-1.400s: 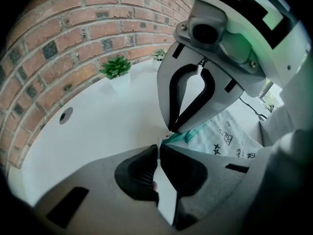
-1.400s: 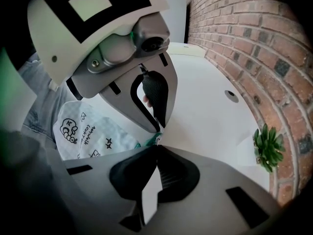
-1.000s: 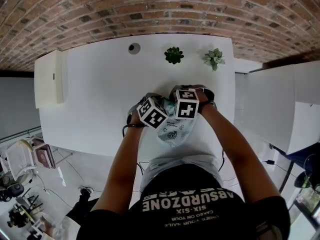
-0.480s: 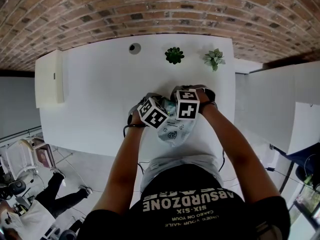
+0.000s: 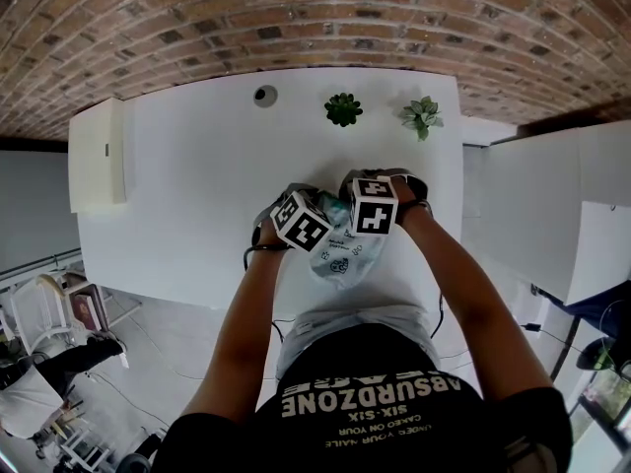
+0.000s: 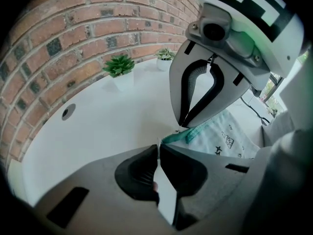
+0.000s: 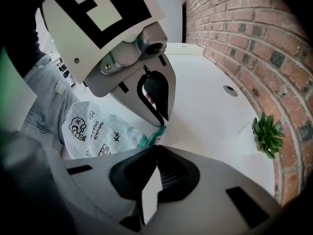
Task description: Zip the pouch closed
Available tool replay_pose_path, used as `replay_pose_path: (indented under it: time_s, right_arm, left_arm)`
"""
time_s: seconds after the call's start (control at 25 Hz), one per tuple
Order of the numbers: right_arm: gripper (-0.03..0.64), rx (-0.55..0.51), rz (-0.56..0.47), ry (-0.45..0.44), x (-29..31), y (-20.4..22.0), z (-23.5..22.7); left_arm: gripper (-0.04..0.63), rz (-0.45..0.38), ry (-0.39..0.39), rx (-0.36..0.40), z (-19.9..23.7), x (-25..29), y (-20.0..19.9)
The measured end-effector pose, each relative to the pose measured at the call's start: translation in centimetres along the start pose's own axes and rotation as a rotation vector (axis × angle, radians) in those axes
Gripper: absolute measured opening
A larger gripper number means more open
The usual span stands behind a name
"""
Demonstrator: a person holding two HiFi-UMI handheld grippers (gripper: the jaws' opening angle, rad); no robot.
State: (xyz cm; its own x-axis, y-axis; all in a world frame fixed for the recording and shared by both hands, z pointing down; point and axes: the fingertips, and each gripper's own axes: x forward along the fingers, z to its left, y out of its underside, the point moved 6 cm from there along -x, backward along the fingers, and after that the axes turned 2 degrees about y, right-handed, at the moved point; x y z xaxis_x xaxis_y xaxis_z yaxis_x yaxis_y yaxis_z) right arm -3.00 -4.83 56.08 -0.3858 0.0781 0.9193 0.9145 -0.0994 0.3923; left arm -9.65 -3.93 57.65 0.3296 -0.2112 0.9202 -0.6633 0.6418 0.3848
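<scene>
A pale printed pouch with a teal zip lies at the near edge of the white table. Both grippers point steeply down at its far end, close together. In the head view their marker cubes, left and right, hide the tips. My left gripper is shut, with a thin pale sliver of pouch edge pinched at its tips. My right gripper is shut, and the zip's teal end sits right at its tips. In the left gripper view the right gripper bears on the teal tape.
Two small potted plants stand at the table's far edge, near a round cable hole. A white cabinet adjoins the table's left side. A brick wall runs behind. A person is on the floor at lower left.
Both grippers and the pouch have kept still. Only the person on the floor at lower left has shifted.
</scene>
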Motion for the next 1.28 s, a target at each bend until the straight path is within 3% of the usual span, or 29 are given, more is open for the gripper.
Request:
replay_pose_path:
  time_s: [0.6, 1.28]
  right_arm:
    - [0.0, 0.041, -0.032, -0.003, -0.3, 0.6, 0.5]
    - [0.002, 0.014, -0.014, 0.023, -0.8, 0.8, 1.2]
  left_arm:
    - [0.023, -0.001, 0.006, 0.0, 0.0, 0.2, 0.1]
    - [0.023, -0.002, -0.003, 0.008, 0.0, -0.1, 0.0]
